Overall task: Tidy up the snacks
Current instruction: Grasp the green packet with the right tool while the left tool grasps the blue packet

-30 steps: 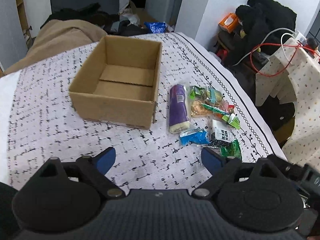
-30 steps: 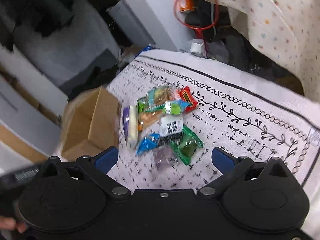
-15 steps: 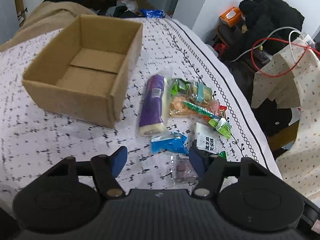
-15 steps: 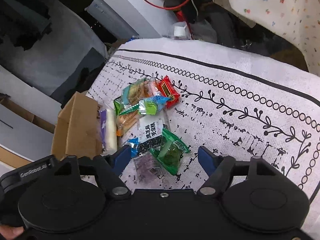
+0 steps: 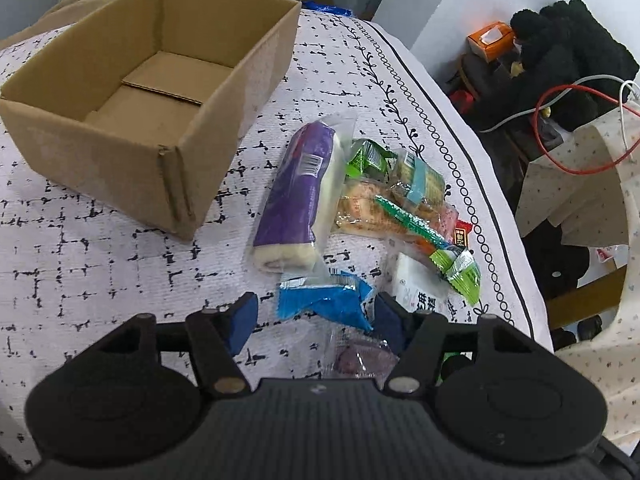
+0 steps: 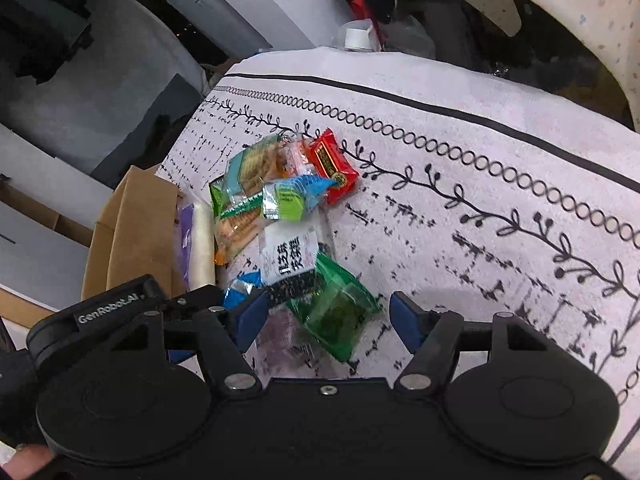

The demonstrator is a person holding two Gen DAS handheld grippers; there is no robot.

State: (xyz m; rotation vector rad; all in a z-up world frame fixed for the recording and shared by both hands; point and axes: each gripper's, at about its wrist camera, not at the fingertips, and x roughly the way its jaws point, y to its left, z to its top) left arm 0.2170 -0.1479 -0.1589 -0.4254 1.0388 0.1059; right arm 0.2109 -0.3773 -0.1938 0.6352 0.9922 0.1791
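An open cardboard box (image 5: pixel 152 80) stands with nothing in it on the patterned cloth, left of a pile of snack packets. The pile holds a purple roll cake (image 5: pixel 296 196), a blue packet (image 5: pixel 324 304), a white packet with black print (image 6: pixel 290 256), a green packet (image 6: pixel 336 312), a red packet (image 6: pixel 332 164) and a clear purple sweet (image 5: pixel 360 356). My left gripper (image 5: pixel 316 316) is open, low over the cloth, its fingers on either side of the blue packet. My right gripper (image 6: pixel 328 316) is open with the green packet between its fingers. The left gripper's body (image 6: pixel 120 308) shows in the right wrist view.
The cloth's bordered edge (image 5: pixel 480 184) drops off to the right, with black clothing (image 5: pixel 568 48), an orange tissue box (image 5: pixel 490 38) and red and white cables (image 5: pixel 576 128) beyond. A floral cloth (image 6: pixel 560 4) hangs past the table's far edge. A fingertip (image 6: pixel 24 460) shows bottom left.
Both grippers have come down and closer to the snack pile. The left one swung right from in front of the box to straddle the blue packet; the right one now straddles the green packet.
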